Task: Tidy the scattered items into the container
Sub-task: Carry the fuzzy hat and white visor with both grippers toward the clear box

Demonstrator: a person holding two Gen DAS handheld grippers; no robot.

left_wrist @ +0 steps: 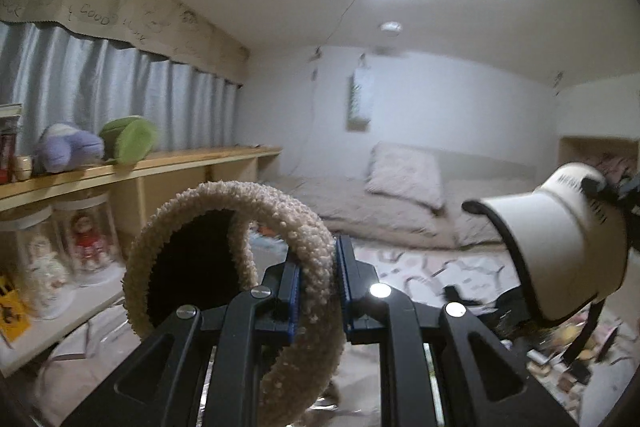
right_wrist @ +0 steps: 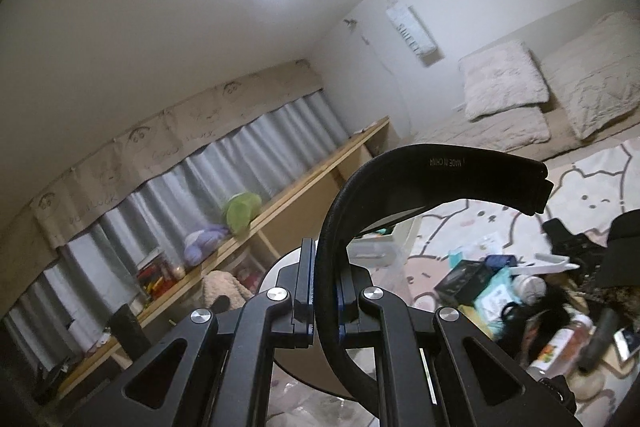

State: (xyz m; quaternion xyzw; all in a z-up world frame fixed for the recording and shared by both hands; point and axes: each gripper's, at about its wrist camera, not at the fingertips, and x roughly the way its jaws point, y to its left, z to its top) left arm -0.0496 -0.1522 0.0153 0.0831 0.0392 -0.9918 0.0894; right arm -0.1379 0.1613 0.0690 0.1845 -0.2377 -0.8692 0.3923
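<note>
My left gripper (left_wrist: 318,267) is shut on a fluffy beige headband (left_wrist: 280,211), which arcs up and to the left of the jaws. My right gripper (right_wrist: 324,279) is shut on the black band (right_wrist: 420,167) of a white sun visor; the band curves up and right. The left wrist view shows the same white visor (left_wrist: 560,239) raised at the right, brim tilted down to the left. Several scattered items (right_wrist: 520,291), including bottles, boxes and dark cloth, lie on the patterned floor mat (right_wrist: 592,167). No container shows clearly in either view.
A long wooden shelf (left_wrist: 168,159) runs under grey curtains, with a purple plush (left_wrist: 64,147) and a green plush (left_wrist: 128,139) on it. Dolls in clear jars (left_wrist: 84,239) stand below. Pillows and bedding (left_wrist: 404,175) lie at the far wall.
</note>
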